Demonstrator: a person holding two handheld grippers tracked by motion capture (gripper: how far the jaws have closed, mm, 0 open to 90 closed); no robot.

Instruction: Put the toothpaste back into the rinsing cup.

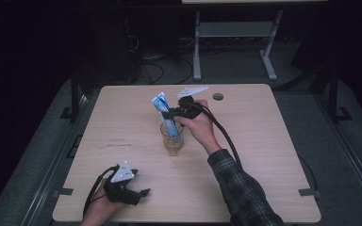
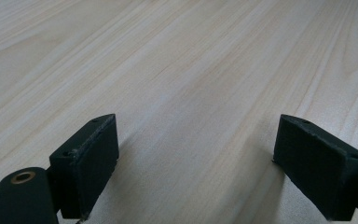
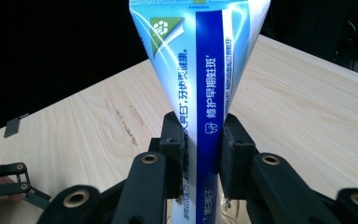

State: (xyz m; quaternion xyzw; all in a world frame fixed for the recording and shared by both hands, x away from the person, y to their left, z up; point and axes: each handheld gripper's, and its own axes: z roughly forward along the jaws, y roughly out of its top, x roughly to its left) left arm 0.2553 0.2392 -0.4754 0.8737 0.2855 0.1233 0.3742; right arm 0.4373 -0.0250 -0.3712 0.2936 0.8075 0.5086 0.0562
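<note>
Two grippers are seen over a pale wooden table [image 1: 273, 141]. The right gripper [image 1: 173, 113] is held by a hand [image 1: 199, 126] near the middle of the table, somewhat toward its far edge, and its jaws are pressed against both sides of a blue-and-white toothpaste tube [image 1: 165, 114]. In the right gripper view the tube [image 3: 205, 88] is clamped at its narrower part, while its broad flat end is spread out beyond the pads. The tube is stood upright, slightly tilted, with its lower end inside a clear glass cup [image 1: 172, 140] that is set on the table near its centre. The left gripper [image 1: 141, 194] is rested low at the near edge, toward the near left corner, well apart from the cup. In the left gripper view its jaws are spread wide, and bare wood [image 2: 191, 84] is seen between them; nothing is gripped. A black cable [image 1: 228, 136] is trailed from the right gripper along the plaid sleeve [image 1: 238, 186].
</note>
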